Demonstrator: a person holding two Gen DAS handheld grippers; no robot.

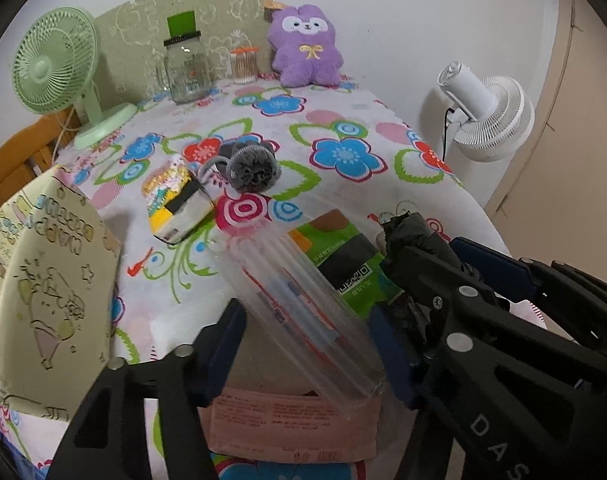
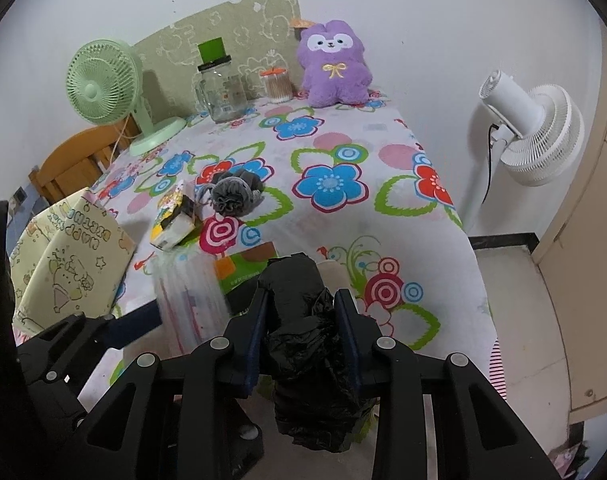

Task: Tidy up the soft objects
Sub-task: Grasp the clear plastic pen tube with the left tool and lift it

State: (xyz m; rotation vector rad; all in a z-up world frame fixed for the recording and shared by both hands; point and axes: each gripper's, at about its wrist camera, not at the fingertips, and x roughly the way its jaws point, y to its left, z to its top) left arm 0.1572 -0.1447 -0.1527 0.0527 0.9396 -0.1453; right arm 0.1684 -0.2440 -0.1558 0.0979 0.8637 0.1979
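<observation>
My left gripper [image 1: 307, 344] is shut on a clear plastic packet of pens [image 1: 303, 304], held tilted above the table's near edge; it also shows blurred in the right wrist view [image 2: 191, 292]. My right gripper [image 2: 303, 320] is shut on a roll of black plastic bags [image 2: 299, 320], which also shows in the left wrist view [image 1: 407, 236]. A grey mesh bath pouf [image 1: 251, 164] and a wrapped tissue pack [image 1: 175, 200] lie mid-table. A purple plush toy [image 1: 305, 46] sits at the far edge. A green packet [image 1: 343, 256] lies under the grippers.
A yellow cartoon gift bag [image 1: 47, 280] stands at the left. A green desk fan [image 1: 55, 64], a glass jar [image 1: 185, 68] and a cotton swab tub [image 1: 244, 65] stand at the back. A white floor fan [image 1: 491, 116] is right of the table. A pink packet [image 1: 295, 424] lies near.
</observation>
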